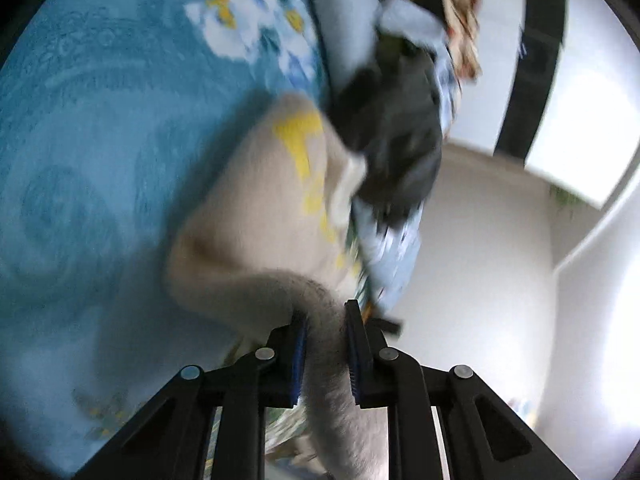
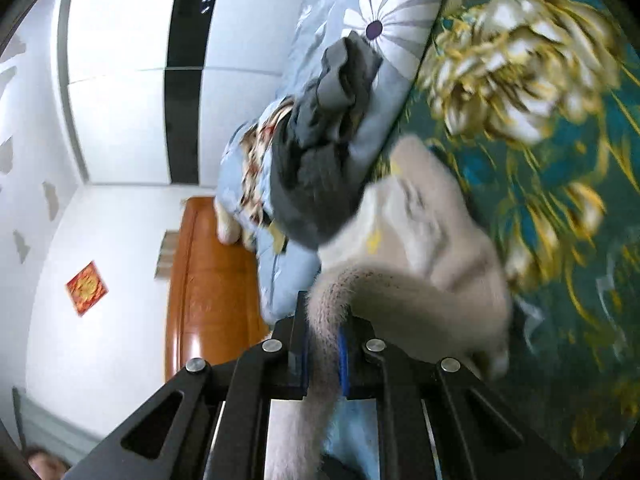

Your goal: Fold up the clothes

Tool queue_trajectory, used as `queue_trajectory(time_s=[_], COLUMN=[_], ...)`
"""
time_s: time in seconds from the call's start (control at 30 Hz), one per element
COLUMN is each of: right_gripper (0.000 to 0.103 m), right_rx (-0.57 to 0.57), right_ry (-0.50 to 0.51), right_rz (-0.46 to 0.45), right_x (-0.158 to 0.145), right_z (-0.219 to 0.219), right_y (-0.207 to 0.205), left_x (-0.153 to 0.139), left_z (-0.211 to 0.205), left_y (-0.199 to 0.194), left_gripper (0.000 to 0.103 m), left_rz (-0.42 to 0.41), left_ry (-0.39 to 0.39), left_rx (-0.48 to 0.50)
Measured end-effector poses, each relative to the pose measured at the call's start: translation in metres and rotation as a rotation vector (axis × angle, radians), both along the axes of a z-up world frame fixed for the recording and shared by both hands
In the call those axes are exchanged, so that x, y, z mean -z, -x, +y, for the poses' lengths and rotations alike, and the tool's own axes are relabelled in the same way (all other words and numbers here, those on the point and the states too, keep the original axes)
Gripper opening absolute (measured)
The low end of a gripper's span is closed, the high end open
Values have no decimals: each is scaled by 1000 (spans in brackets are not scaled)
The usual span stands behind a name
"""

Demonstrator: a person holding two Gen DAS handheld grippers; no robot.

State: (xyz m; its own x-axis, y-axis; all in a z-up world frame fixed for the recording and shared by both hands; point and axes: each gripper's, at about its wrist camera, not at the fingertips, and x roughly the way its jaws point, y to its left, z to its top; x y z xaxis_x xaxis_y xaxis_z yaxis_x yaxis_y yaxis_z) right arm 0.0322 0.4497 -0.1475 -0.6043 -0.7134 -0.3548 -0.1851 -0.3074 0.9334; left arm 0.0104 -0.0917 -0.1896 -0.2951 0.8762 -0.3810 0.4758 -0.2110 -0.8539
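A beige fuzzy sweater [image 1: 256, 208] with yellow print hangs between both grippers, lifted off the bed. My left gripper [image 1: 326, 320] is shut on one bunched edge of it. My right gripper [image 2: 324, 320] is shut on another edge of the sweater [image 2: 420, 248]. A dark grey garment [image 1: 396, 132] lies crumpled just beyond the sweater; it also shows in the right wrist view [image 2: 320, 168]. Both views are tilted and blurred.
A blue floral bedspread [image 1: 100, 140] lies to the left. A teal and gold floral cover [image 2: 540, 160] and a pale blue daisy quilt [image 2: 380, 20] lie under the clothes. A wooden headboard [image 2: 208, 280], white walls and a wardrobe [image 1: 528, 60] stand beyond.
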Motion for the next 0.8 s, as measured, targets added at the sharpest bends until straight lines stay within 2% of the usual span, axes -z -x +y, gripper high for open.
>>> queue_trajectory(time_s=[0.03, 0.17, 0.23, 0.3, 0.33, 0.4, 0.5, 0.53, 0.63, 0.73, 0.8], right_gripper=[11, 11, 14, 15, 17, 23, 31, 35, 40, 47, 47], right_rx=[6, 39, 50, 52, 54, 59, 62, 64, 87, 126, 129], right_ry=[-13, -41, -63, -65, -59, -49, -52, -54, -77, -104, -172], right_rz=[-16, -97, -126, -127, -124, -119, -117, -116, -107, -98, -126], right_x=[0, 12, 17, 23, 24, 26, 28, 28, 23, 18, 19], right_z=[0, -6, -7, -6, -6, -6, -3, -1, 4, 16, 23], right_y=[12, 45, 59, 65, 66, 67, 64, 62, 59, 50, 43], left_x=[0, 15, 17, 14, 11, 12, 15, 15, 5, -9, -14], left_z=[-5, 5, 4, -7, -13, -24, -34, -35, -24, -5, 6], left_y=[5, 23, 26, 24, 22, 18, 13, 13, 21, 28, 29], left_gripper=[19, 23, 31, 49, 54, 58, 60, 60, 60, 60, 60], left_rz=[1, -27, -28, 13, 37, 70, 82, 77, 124, 214, 245], left_ry=[-30, -10, -15, -20, -23, -30, 9, 44, 137, 277, 371], left_rx=[-38, -81, -103, -158, -187, -239, -272, -274, -196, -60, 25])
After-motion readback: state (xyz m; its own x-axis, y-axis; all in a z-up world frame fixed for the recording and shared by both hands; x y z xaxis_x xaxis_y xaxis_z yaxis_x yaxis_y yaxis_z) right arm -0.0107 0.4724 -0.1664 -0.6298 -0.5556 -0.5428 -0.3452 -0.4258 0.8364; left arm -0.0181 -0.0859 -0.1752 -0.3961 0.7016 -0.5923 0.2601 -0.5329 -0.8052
